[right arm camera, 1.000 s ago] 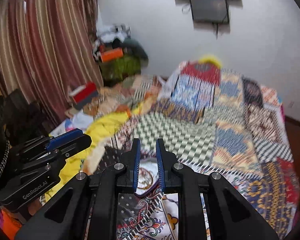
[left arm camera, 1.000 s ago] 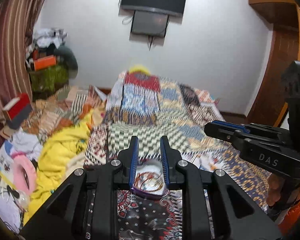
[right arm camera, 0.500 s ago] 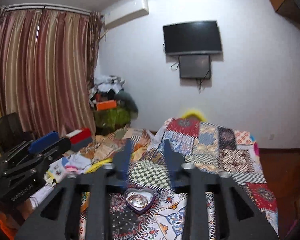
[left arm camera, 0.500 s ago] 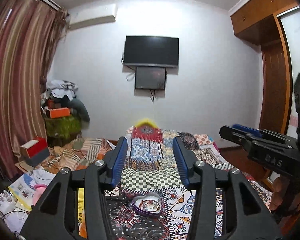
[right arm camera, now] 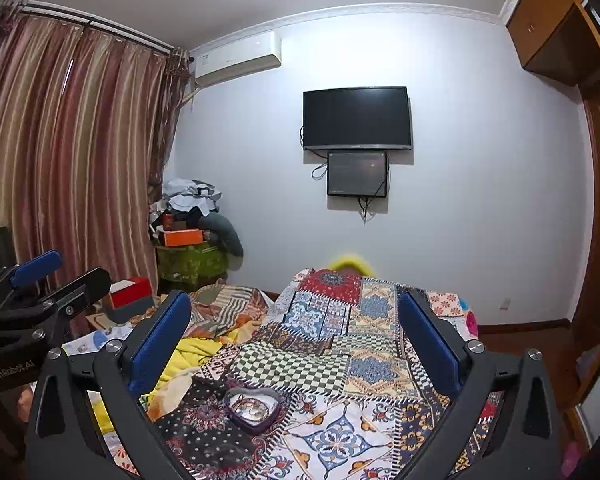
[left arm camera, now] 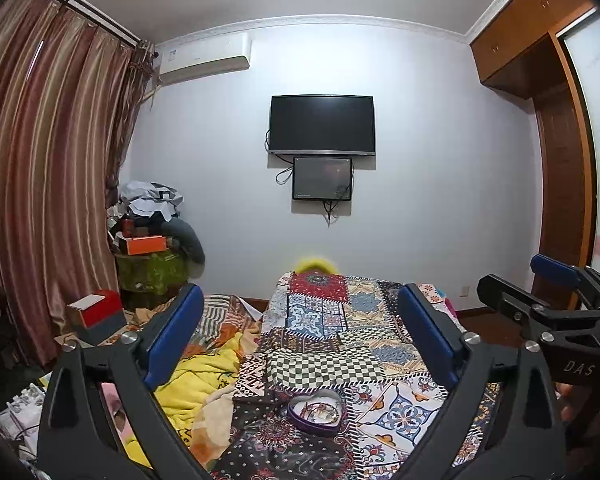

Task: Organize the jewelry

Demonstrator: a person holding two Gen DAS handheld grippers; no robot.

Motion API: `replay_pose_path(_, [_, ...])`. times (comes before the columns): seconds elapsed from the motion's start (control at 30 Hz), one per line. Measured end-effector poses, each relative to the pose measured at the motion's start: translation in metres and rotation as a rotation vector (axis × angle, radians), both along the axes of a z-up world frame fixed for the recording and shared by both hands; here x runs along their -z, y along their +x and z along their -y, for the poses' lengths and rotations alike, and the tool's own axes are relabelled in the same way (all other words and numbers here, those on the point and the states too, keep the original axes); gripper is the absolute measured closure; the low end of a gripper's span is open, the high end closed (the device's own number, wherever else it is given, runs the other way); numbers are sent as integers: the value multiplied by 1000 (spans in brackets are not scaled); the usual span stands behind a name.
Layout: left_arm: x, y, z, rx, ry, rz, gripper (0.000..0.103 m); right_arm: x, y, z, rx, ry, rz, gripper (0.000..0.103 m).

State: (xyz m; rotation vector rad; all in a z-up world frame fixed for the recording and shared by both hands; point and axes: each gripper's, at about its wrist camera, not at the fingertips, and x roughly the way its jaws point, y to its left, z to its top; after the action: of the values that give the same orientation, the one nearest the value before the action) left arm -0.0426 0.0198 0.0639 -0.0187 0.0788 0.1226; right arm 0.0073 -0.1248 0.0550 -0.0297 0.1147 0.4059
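We see a patchwork bedspread [left arm camera: 324, 344] filling the room's lower half, and above it we hold our left gripper [left arm camera: 300, 340] and right gripper [right arm camera: 296, 340] with jaws spread wide, empty. Small on the cloth between the fingers lies a purple heart-shaped tin [left arm camera: 317, 411] with tangled jewelry [right arm camera: 252, 405] inside.

Heart-shaped tin [left arm camera: 315, 411]: bare patchwork bedspread [left arm camera: 396, 404] on all sides.
Left flank: yellow blanket [left arm camera: 196, 376] heaped near.
Above tin: unobstructed air.
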Motion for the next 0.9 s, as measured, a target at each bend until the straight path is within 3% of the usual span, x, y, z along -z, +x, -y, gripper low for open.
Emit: replay_pose_path(0.9, [14, 7, -2, -17, -27, -62, 1, 6, -6, 11, -10, -1, -52, 0])
